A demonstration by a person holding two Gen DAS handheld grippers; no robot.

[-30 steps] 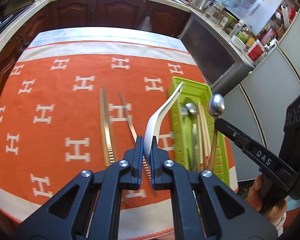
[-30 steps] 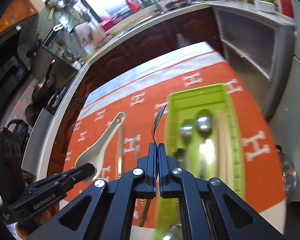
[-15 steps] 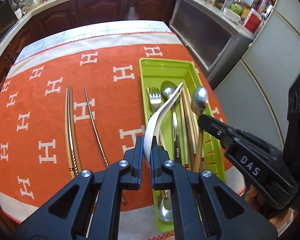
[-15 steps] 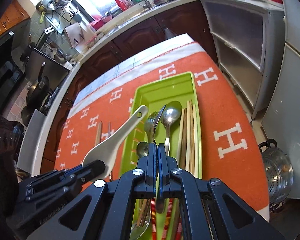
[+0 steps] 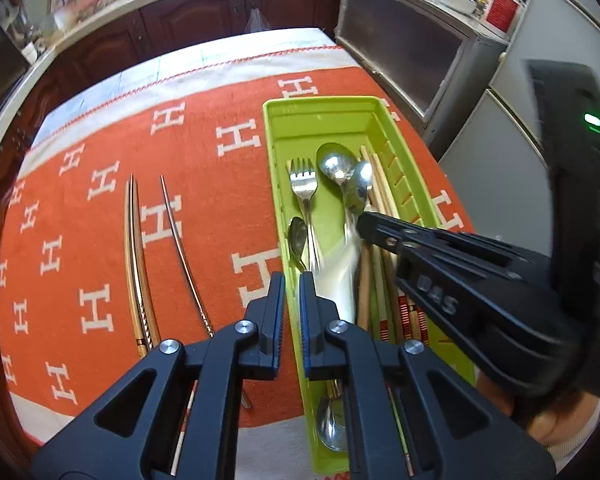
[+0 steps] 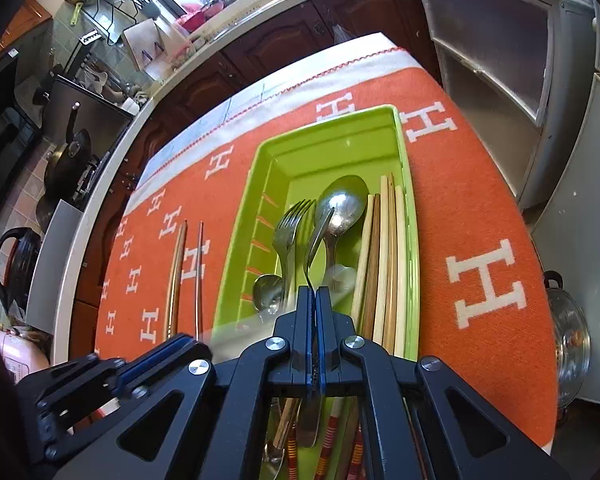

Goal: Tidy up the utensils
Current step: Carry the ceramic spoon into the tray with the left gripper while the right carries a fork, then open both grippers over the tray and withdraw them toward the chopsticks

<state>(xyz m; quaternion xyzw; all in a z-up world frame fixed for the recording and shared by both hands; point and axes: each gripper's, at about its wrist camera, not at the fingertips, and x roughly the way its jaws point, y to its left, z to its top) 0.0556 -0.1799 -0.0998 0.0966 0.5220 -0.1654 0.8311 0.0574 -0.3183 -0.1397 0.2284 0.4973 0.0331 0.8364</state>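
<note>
- The left gripper (image 5: 292, 279) has swung across from the open orange H-print cloth (image 5: 220, 208) and now hangs over the near left part of the green utensil tray (image 5: 271, 184).
- Its fingers sit almost together, with only a slit between them and nothing visible in it.
- Half a second ago the white ceramic spoon (image 5: 342, 280) stood sharp and clamped between them. Now it is a pale blur just right of the right finger, low over the tray. I cannot tell whether it is still pinched.
- The right gripper (image 6: 312, 292) has come down. Its fingers are pressed tight on the thin handle of a metal spoon (image 6: 319, 236).
- A second ago that spoon's bowl hovered high by the tray's right side. Now it is down among the cutlery, beside the big spoon (image 5: 334, 164) lying in the tray.
- Also in the tray are a fork (image 5: 304, 188), a small spoon (image 5: 298, 236) on the near left, and wooden chopsticks (image 6: 384, 248) along the right wall.
- Out on the cloth to the left, the gold chopsticks (image 5: 134, 248) and the silver chopstick (image 5: 180, 248) have not shifted. They lie side by side, well apart from the tray.
- A pale strip of worktop (image 5: 180, 64) shows beyond the cloth's far edge.
</note>
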